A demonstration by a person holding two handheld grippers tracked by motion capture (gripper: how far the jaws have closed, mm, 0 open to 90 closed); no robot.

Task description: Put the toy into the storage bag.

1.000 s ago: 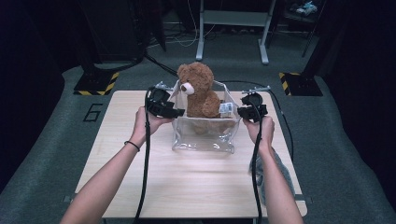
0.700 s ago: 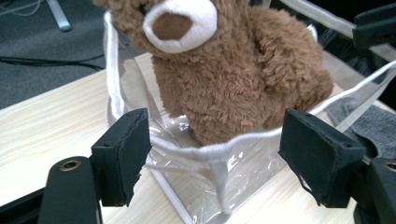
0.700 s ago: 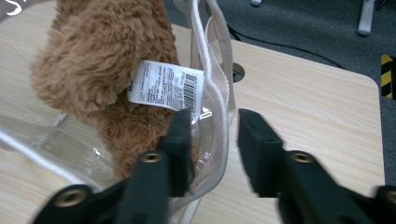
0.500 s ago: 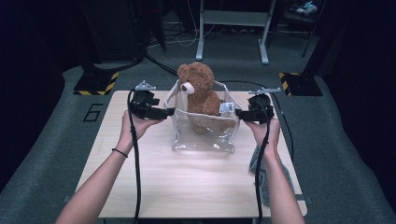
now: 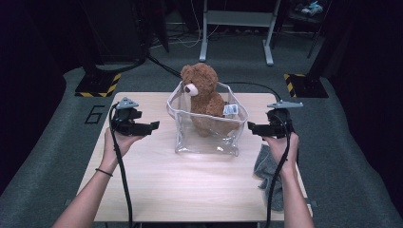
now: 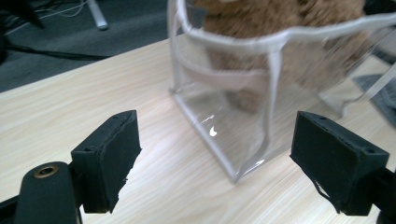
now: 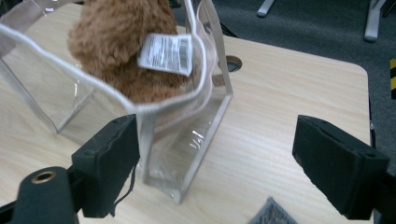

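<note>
A brown teddy bear (image 5: pixel 202 90) sits upright in a clear plastic bag (image 5: pixel 209 137) with white trim at the middle of the wooden table (image 5: pixel 157 180). A white tag (image 5: pixel 230 109) hangs at the bear's side. My left gripper (image 5: pixel 154 126) is held level a short way left of the bag, pointing at it. My right gripper (image 5: pixel 251 127) faces it from the right, just off the rim. Both pairs of jaws have just been opening and hold nothing. In the left gripper view (image 6: pixel 217 130) the bag's corner (image 6: pixel 233 126) lies ahead. The right gripper view (image 7: pixel 217 135) looks onto the bag's end wall (image 7: pixel 196 135) and the tag (image 7: pixel 166 52).
A grey cloth (image 5: pixel 266 164) lies on the table under my right hand, near the right edge. Beyond the far edge stand a metal frame's legs (image 5: pixel 204 45) and two black-and-yellow floor plates (image 5: pixel 97 85).
Both grippers were at the bag's side rims a second ago. They have drawn apart, left one leftward and right one rightward, with jaws now wide. The bag's mouth has sagged slightly.
</note>
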